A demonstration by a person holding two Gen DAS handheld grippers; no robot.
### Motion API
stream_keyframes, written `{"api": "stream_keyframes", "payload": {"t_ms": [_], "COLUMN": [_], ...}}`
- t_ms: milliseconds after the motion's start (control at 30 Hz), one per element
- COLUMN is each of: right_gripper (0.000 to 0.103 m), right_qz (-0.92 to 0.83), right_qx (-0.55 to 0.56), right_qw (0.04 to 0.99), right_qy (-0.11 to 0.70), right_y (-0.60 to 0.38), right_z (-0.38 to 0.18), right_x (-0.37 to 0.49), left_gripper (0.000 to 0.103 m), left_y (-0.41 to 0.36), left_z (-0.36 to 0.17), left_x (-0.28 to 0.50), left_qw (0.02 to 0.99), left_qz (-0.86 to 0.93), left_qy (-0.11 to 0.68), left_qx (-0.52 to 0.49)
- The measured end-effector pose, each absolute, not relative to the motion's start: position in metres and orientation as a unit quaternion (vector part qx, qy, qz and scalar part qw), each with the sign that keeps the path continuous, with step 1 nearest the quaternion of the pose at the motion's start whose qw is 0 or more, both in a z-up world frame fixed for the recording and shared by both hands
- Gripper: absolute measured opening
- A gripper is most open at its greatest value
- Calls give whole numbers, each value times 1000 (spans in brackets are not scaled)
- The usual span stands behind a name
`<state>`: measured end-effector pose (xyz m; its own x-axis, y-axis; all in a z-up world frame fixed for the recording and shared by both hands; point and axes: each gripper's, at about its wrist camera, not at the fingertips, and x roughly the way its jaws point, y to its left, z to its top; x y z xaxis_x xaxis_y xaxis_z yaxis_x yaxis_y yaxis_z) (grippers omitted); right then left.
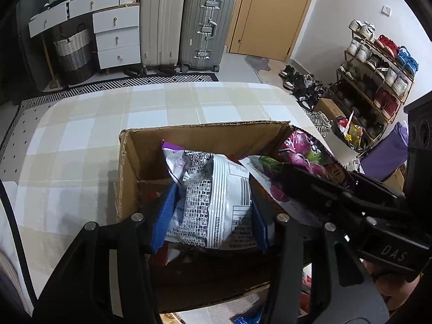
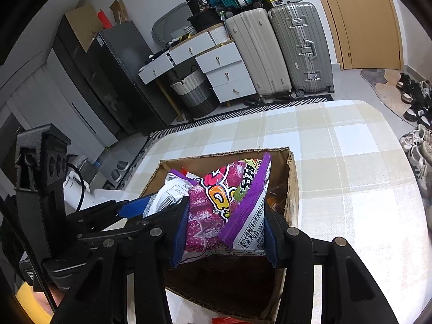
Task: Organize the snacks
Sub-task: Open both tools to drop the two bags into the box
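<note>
An open cardboard box (image 1: pixel 129 167) stands on the checked tablecloth, also seen in the right wrist view (image 2: pixel 293 189). My left gripper (image 1: pixel 209 208) is shut on a white snack bag with black print (image 1: pixel 216 197), held over the box. My right gripper (image 2: pixel 224 229) is shut on a purple gummy bag (image 2: pixel 216 205), held over the box's right side; this bag also shows in the left wrist view (image 1: pixel 305 151). The two grippers are side by side, nearly touching. Other snacks lie deep in the box, mostly hidden.
The table (image 1: pixel 81 135) has a checked cloth. Red and blue packets (image 1: pixel 245 320) lie near the box's front. Beyond the table are suitcases (image 1: pixel 186 24), white drawers (image 1: pixel 116 37), a woven basket (image 1: pixel 73 51), a door and a shoe rack (image 1: pixel 378 73).
</note>
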<state>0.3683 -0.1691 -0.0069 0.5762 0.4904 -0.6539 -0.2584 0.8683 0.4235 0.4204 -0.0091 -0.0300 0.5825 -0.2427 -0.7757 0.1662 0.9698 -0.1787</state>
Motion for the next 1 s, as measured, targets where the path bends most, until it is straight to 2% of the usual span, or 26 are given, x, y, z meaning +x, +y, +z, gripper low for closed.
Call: {"api": "stream_keyframes", "payload": {"t_ms": [133,300,433,667,1000], "right_gripper": [48,52,54,63,64], "right_qz": [214,209,206,202,202], "right_qx": [143,139,134,133,132], "right_qw": [875,879,879,884,893], "right_qy": [411,406,408,401,380], "right_y": [-168,-168,-167,-169,-173], "right_z": [-6,-3,-2,5,23], "right_x": [370,369,368,364,339], "left_gripper": [52,63,65,75,79], "left_y": [-4,3,6,13,16], "left_z": [-26,-21,-18,-10,11], "left_x": [416,412,408,398,371], "left_qw": [889,889,890,895,901], "left_qz": [-114,-109,-103,-94,-93], "left_qy": [440,441,441,431,420], "left_qx": [-50,-58,-58,-65,-61]}}
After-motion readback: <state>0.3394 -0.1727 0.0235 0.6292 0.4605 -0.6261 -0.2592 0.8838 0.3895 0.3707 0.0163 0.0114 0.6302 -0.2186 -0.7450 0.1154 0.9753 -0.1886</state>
